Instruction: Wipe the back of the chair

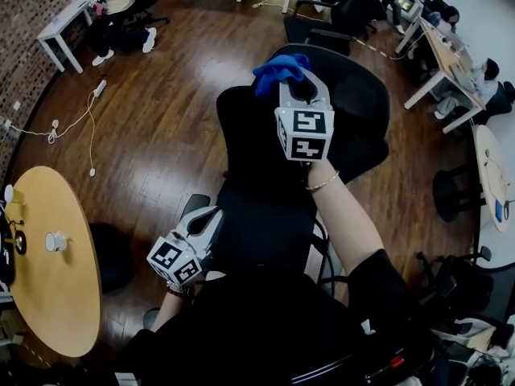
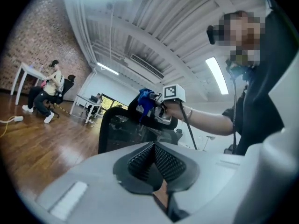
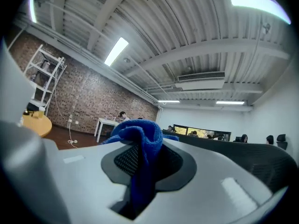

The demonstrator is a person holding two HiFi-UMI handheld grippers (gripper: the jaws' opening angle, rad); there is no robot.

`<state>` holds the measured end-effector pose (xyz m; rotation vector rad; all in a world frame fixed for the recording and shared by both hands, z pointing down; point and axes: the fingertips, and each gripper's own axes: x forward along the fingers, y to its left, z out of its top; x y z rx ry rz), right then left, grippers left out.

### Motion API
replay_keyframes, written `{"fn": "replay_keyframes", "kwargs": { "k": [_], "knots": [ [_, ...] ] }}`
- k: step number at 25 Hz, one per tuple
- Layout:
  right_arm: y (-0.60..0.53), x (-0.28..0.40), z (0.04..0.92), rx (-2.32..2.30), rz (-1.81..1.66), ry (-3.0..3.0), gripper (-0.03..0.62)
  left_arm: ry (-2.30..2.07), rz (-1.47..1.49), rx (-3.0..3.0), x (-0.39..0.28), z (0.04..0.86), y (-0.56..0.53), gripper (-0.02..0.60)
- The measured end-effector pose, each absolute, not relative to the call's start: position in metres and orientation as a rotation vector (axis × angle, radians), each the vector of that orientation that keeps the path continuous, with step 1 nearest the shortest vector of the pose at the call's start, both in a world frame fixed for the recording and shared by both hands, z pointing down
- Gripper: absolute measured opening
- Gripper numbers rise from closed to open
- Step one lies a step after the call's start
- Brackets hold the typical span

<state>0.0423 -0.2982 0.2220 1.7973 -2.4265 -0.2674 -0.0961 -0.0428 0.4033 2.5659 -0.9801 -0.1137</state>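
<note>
A black mesh office chair (image 1: 354, 95) stands in front of me on the wood floor, its back (image 2: 117, 129) facing me. My right gripper (image 1: 299, 87) is raised over the top of the chair's back, shut on a blue cloth (image 1: 278, 71) that bunches out between its jaws (image 3: 140, 146). In the left gripper view the blue cloth (image 2: 145, 99) hangs just above the chair's top edge. My left gripper (image 1: 205, 219) is held low at the left, by the seat, its jaws closed together with nothing between them (image 2: 154, 164).
A round yellow table (image 1: 48, 272) with small objects stands at the left. White desks (image 1: 64, 22) with seated people line the far side, more desks (image 1: 451, 63) and chairs at the right. A white cable (image 1: 76, 123) lies on the floor at the left.
</note>
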Motion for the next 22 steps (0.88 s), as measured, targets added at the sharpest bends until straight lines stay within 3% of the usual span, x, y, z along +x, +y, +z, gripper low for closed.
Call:
{"fn": "replay_keyframes", "kwargs": {
  "k": [15,22],
  "knots": [
    [-0.256,0.203,0.229,2.272,-0.102,-2.105,0.075,-0.749,0.084,3.136,0.022,0.353,-0.127,0.005],
    [-0.221,0.252,0.224,2.320,-0.120,-2.043,0.075,-0.704,-0.023,3.126,0.049,0.340,-0.121,0.005]
  ]
}}
